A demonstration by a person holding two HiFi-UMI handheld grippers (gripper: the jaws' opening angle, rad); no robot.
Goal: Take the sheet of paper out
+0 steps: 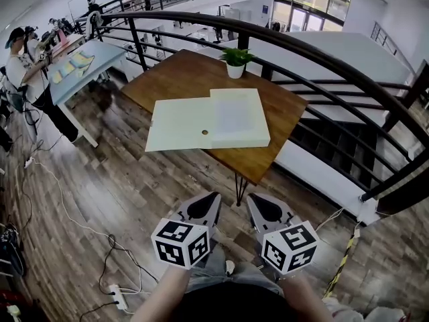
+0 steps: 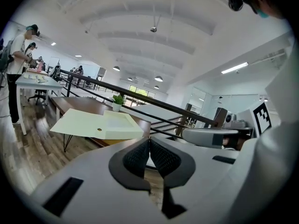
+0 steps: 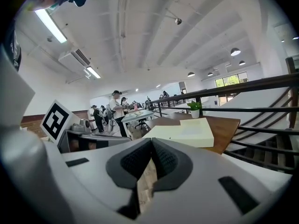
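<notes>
In front of the potted plant (image 1: 236, 59), on the brown wooden worktop (image 1: 181, 79): a flat box (image 1: 241, 139) of pale yellow-green colour. Nearest to the plant, the thick part of it, a shallow tray (image 1: 263, 123) with a raised rim. To the left of the tray and further from the plant, a thin flat panel (image 1: 175, 125) of the same colour, with one small round hole (image 1: 205, 132) near the tray and its far left corner hanging over the worktop edge.

Inside the tray, the sheet of paper (image 1: 233, 116): a whitish rectangle, paler than the box around it, lying flat and covering most of the tray bottom. No print readable on it, no fold or curl visible. Not touched by anything.

On the near side of the box from the plant, well apart from the worktop and over the wooden floor (image 1: 100, 193): both tools side by side, each with a marker cube (image 1: 181, 243) at the back. Closed, the left tool (image 2: 149, 154): ribbed black pads tip against tip, nothing gripped. Closed in the same way, the right tool (image 3: 150, 157), also empty, with only floor boards seen through the slit under the pads.

Behind the plant, a dark curved railing (image 1: 322, 52). Far to the left of the plant, a person (image 1: 20, 66) standing at another worktop.
</notes>
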